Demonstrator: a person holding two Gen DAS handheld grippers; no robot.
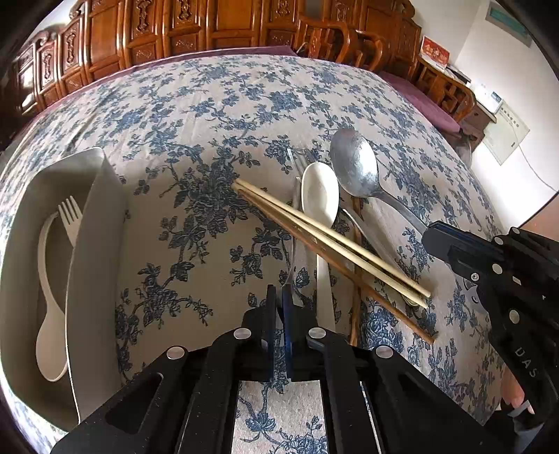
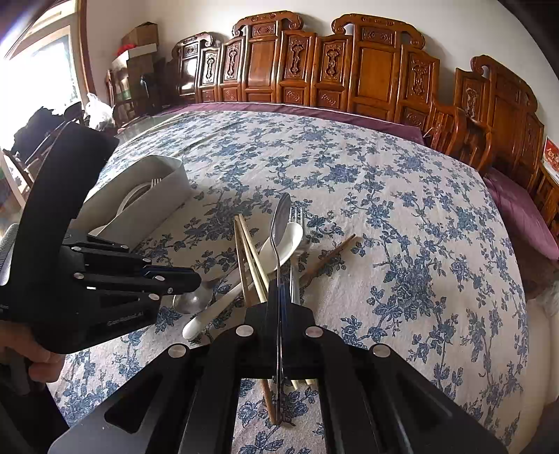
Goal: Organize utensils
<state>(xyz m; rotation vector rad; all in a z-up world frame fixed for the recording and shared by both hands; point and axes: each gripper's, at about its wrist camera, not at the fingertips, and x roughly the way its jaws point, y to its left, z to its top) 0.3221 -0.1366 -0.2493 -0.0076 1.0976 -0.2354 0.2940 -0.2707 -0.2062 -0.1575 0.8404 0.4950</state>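
**Right tongs clamped on the metal spoon, left tongs shut above the pile**

In the left wrist view, the left gripper sits at 6 o'clock with its pads pressed together. Nothing can be made out between them. Its tips hang over the near end of the utensil pile.

In the right wrist view, the right gripper is clamped on the handle of the metal spoon. The spoon's bowl points away toward 12 o'clock. From the left camera this gripper comes in at 3 o'clock, and the spoon runs up from it toward 1 o'clock.

The rest of the pile lies on the floral tablecloth, just beyond the left tips at 12 to 1 o'clock:
- A white ceramic spoon lies beside the metal spoon's bowl, and its long handle reaches back toward the camera.
- A pair of pale chopsticks lies across that spoon.
- Darker brown chopsticks lie under the pale pair.
- A metal fork lies at the left edge of the pile, with its tines at the far end.

At 9 o'clock, well apart from the pile, is the beige tray. It holds a beige fork and a beige spoon.

Carved wooden furniture lines the far edge at 12 o'clock.
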